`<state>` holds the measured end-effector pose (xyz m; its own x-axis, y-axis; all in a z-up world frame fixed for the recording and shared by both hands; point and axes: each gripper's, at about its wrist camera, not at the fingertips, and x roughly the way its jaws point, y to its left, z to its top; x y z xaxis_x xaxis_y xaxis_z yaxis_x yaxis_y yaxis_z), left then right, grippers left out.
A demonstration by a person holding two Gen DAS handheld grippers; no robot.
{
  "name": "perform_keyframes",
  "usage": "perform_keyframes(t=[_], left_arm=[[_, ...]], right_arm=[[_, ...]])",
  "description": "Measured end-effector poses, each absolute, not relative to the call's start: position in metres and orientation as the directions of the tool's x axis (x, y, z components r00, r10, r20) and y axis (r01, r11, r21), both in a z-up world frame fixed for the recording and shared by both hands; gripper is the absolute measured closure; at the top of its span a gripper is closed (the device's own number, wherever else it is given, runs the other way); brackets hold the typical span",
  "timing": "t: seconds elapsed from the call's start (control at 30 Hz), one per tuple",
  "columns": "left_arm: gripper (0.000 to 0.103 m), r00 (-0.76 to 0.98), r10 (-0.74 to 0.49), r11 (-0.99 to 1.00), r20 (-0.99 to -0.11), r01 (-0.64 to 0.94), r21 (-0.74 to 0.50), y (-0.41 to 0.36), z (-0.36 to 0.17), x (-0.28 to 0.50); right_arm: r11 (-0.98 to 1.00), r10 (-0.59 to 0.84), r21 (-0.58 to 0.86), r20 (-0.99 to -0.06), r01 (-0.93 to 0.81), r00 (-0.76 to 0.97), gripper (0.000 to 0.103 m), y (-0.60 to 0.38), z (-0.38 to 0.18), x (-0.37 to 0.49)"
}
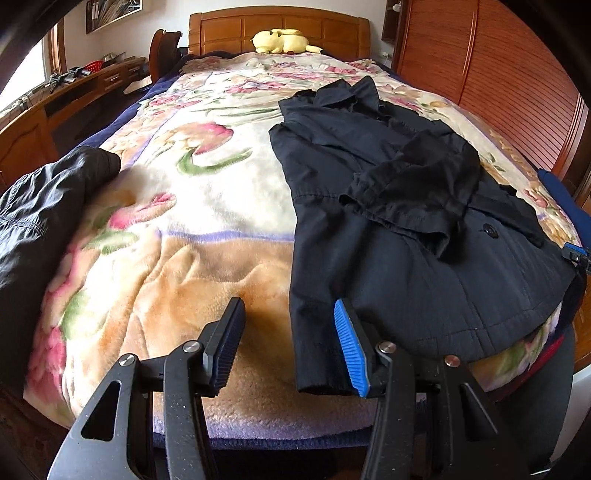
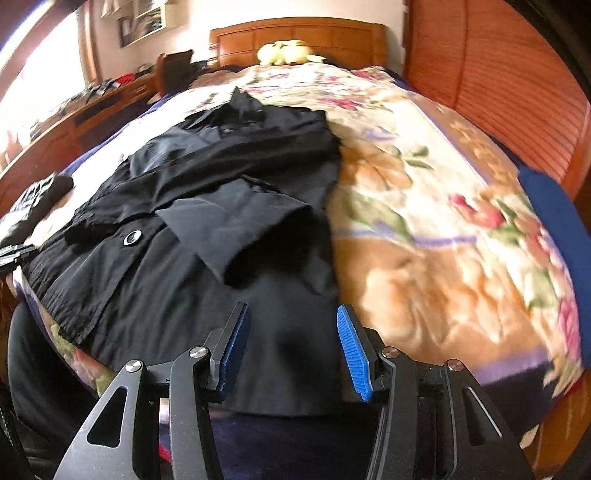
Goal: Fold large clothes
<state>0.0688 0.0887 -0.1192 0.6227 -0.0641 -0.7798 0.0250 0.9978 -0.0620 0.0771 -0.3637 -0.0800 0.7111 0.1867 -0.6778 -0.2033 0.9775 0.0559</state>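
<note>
The bed is covered by a floral fleece blanket. A black coat is spread flat on its right half, 1 sleeve folded across the front. A second dark garment is draped over the left edge. A yellow plush toy is lying against the wooden headboard.

I see open blanket left of black coat; second dark garment blocks far left edge; wardrobe hems right.
</note>
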Motion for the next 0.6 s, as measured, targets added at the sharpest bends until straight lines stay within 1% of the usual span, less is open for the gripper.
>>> perform_keyframes(t=[0.23,0.47,0.5,0.53,0.57,0.6], left_arm=[[0.052,0.614,-0.062,0.998,-0.787,0.021,-0.062,0.088,-0.118,0.068],[0.052,0.619,-0.098,0.995,-0.779,0.057,-0.080,0.084,-0.119,0.067],[0.053,0.621,-0.106,0.994,-0.777,0.068,-0.081,0.082,-0.120,0.067],[0.059,0.621,-0.116,0.993,-0.775,0.077,-0.087,0.081,-0.121,0.066],[0.061,0.619,-0.123,0.992,-0.775,0.079,-0.095,0.080,-0.122,0.066],[0.066,0.618,-0.133,0.991,-0.775,0.082,-0.104,0.080,-0.123,0.066]], right_arm=[[0.972,0.235,0.147,-0.696,-0.185,0.679,0.053,-0.379,-0.091,0.083],[0.972,0.226,0.126,-0.715,-0.197,0.661,0.053,-0.373,-0.098,0.091],[0.971,0.228,0.119,-0.719,-0.207,0.657,0.053,-0.370,-0.099,0.091],[0.970,0.231,0.115,-0.722,-0.216,0.653,0.053,-0.367,-0.101,0.092],[0.968,0.233,0.110,-0.726,-0.225,0.647,0.053,-0.364,-0.102,0.092],[0.967,0.232,0.103,-0.730,-0.232,0.643,0.053,-0.361,-0.103,0.093]])
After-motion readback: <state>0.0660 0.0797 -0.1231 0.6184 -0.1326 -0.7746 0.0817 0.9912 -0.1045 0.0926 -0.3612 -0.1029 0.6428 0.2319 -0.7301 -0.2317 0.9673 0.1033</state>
